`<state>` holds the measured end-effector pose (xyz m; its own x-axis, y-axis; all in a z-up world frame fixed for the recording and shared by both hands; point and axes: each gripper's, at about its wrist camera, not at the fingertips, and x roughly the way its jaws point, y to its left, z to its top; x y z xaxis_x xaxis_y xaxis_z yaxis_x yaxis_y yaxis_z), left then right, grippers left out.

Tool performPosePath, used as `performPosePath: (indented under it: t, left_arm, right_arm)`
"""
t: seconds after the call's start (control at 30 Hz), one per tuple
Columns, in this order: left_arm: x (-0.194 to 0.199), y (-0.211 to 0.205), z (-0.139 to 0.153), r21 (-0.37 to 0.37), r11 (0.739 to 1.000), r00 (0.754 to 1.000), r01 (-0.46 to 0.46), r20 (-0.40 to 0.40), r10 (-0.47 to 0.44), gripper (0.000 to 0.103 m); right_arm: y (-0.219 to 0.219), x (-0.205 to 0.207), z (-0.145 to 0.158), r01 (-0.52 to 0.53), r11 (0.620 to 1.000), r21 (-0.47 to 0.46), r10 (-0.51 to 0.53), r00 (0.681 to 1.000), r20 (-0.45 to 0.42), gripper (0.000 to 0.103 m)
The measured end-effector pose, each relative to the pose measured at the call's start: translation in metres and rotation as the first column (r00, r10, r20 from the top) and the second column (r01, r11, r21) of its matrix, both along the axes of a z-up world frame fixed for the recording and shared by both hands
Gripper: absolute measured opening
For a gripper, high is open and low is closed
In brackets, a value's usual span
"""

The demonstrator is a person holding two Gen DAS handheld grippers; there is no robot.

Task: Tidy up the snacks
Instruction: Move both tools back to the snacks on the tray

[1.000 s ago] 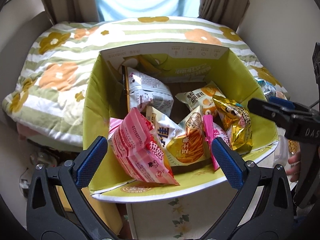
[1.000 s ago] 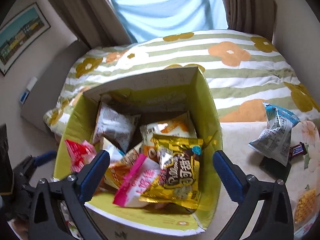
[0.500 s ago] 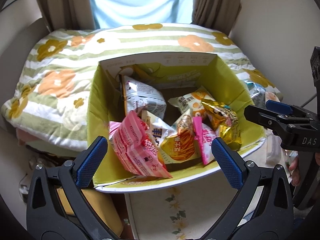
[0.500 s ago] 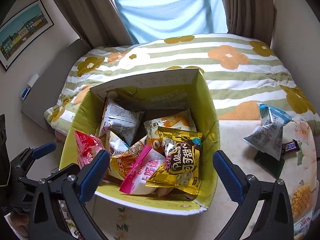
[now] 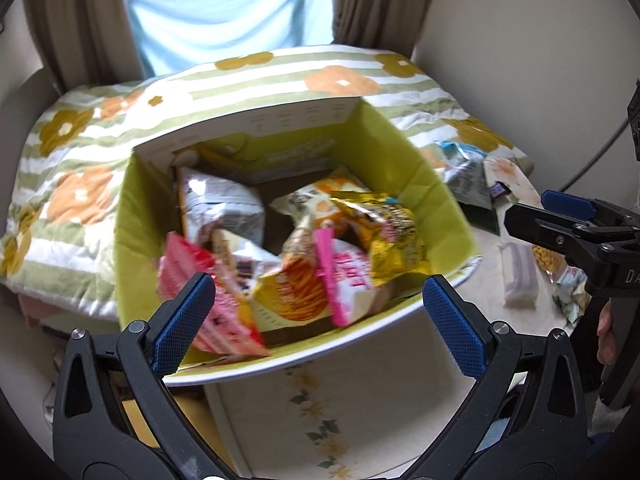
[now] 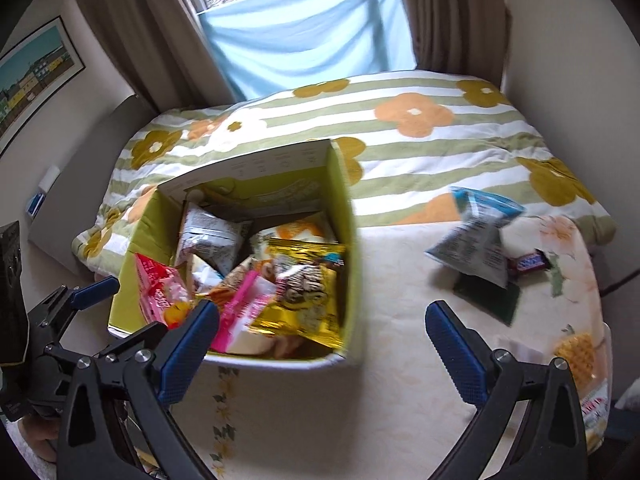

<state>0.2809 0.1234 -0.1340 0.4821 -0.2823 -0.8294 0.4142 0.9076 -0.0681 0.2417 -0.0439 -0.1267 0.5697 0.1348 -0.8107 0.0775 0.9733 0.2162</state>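
A cardboard box point(image 5: 432, 188) with a yellow-green inside stands on the table's left part and holds several snack bags. Among them are a gold bag point(image 5: 384, 236), a pink bag point(image 5: 184, 276) and a grey-white bag point(image 5: 220, 204). My left gripper point(image 5: 317, 280) hangs open and empty in front of the box's near rim. My right gripper point(image 6: 322, 307) is open and empty too, near the box's front right corner point(image 6: 348, 344). Loose on the table to the right lie a blue-and-white bag point(image 6: 476, 240), a chocolate bar point(image 6: 528, 262), a dark green packet point(image 6: 488, 296) and a yellow bag point(image 6: 576, 352).
A white wrapped bar point(image 5: 520, 276) lies on the floral tablecloth point(image 6: 400, 380). Behind the table is a bed with a striped flower blanket point(image 6: 420, 128), then a curtained window. Walls close in on both sides. A hand point(image 5: 604, 336) holds the right gripper's handle.
Both grippers have pulled back from the box and swung to the right, bringing more of the table and its loose snacks into view. Both stayed open. The box's contents have not moved.
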Motion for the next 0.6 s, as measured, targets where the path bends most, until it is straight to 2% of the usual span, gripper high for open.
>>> performPosePath:
  t: [0.23, 0.47, 0.6]
  left_arm:
    - [-0.028, -0.05, 0.011, -0.011, 0.999, 0.999, 0.033, 0.032, -0.033, 0.103]
    - [-0.064, -0.122, 0.005, -0.045, 0.999, 0.999, 0.03, -0.008, -0.031, 0.103]
    - [-0.087, -0.164, 0.002, -0.025, 0.999, 0.999, 0.041, 0.001, -0.041, 0.103]
  right_arm:
    - [-0.052, -0.038, 0.011, 0.048, 0.999, -0.018, -0.047, 0.998, 0.035, 0.102]
    - [-0.112, -0.086, 0.022, 0.051, 0.995, -0.083, -0.047, 0.998, 0.046, 0.102]
    - [-0.153, -0.116, 0.027, 0.063, 0.993, -0.099, -0.056, 0.996, 0.073, 0.102]
